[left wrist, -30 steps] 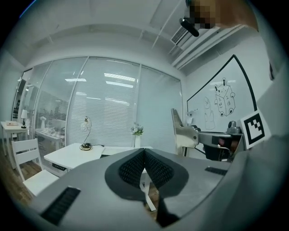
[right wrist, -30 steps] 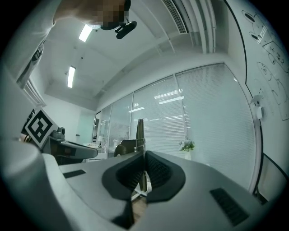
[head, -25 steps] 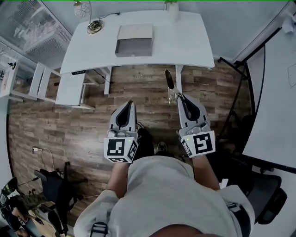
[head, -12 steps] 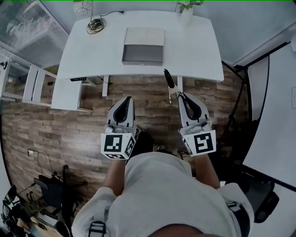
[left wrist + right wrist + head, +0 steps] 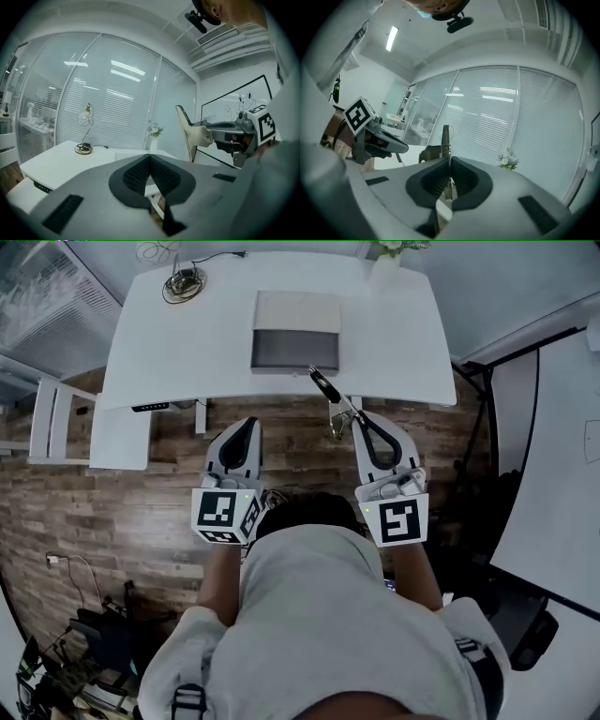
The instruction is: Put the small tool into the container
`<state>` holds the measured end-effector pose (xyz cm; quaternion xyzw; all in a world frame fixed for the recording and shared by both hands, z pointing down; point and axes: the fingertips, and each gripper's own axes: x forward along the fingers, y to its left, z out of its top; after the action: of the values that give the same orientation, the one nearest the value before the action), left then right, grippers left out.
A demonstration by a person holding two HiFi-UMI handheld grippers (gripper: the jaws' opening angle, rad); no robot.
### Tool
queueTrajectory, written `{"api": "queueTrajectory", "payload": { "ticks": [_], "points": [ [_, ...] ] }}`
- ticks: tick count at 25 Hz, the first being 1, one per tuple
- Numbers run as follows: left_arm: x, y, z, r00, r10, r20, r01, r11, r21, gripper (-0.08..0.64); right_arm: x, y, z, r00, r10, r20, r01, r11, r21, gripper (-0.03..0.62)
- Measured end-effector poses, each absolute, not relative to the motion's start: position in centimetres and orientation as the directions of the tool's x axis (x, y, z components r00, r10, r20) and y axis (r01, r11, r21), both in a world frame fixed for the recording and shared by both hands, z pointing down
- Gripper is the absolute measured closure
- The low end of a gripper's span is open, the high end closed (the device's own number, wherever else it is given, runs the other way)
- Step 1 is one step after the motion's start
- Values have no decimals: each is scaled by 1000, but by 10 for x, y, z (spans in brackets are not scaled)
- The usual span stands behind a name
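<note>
The small tool (image 5: 328, 390), a thin metal piece with a dark end, sticks forward out of my right gripper (image 5: 354, 420), whose jaws are shut on it. Its dark tip hangs over the white desk's (image 5: 187, 343) front edge, just in front of the container (image 5: 295, 351), a grey open box with its pale lid folded back. In the right gripper view the tool (image 5: 446, 137) rises from between the closed pads. My left gripper (image 5: 246, 424) is shut with nothing in it, level with the right one, short of the desk edge. The left gripper view shows the tool (image 5: 185, 129) to its right.
On the desk's far edge stand a gold lamp (image 5: 183, 282) at the left and a vase with a plant (image 5: 384, 268) at the right. A white shelf unit (image 5: 56, 418) stands left of the desk, and a large white surface (image 5: 553, 474) to the right. Below is wooden floor.
Both grippers and the head have moved forward toward the desk. The tool's tip, earlier over the floor, now reaches over the desk's front edge near the container.
</note>
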<state>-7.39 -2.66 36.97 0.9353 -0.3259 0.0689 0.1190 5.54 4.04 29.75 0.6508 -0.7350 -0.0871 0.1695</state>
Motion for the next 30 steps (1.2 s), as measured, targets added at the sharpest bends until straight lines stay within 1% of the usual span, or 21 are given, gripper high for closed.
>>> {"api": "queueTrajectory", "payload": {
  "ticks": [3,4,7,14,23,30],
  "points": [
    [-74,-33,381,784,-580,219,-618,-761,197,537,55,33,314,-71,-961,267,-870,190,455,565],
    [-74,-36,384,784,-580,221,-619,-759,204,537,55,27,319,-60,-955,291,-855,199,478,565],
    [-75,-44,396,781,-581,231,-623,-750,221,537,55,11,331,-57,-945,321,-837,221,500,565],
    [-80,-69,407,738,-621,264,-674,-699,239,537,55,-17,344,-111,-908,403,-808,318,496,565],
    [-61,-101,429,725,-609,320,-686,-680,258,537,65,-61,378,-144,-862,486,-783,400,477,565],
    [-57,-109,452,704,-604,374,-705,-656,268,537,70,-83,403,-150,-820,553,-736,466,491,565]
  ]
}}
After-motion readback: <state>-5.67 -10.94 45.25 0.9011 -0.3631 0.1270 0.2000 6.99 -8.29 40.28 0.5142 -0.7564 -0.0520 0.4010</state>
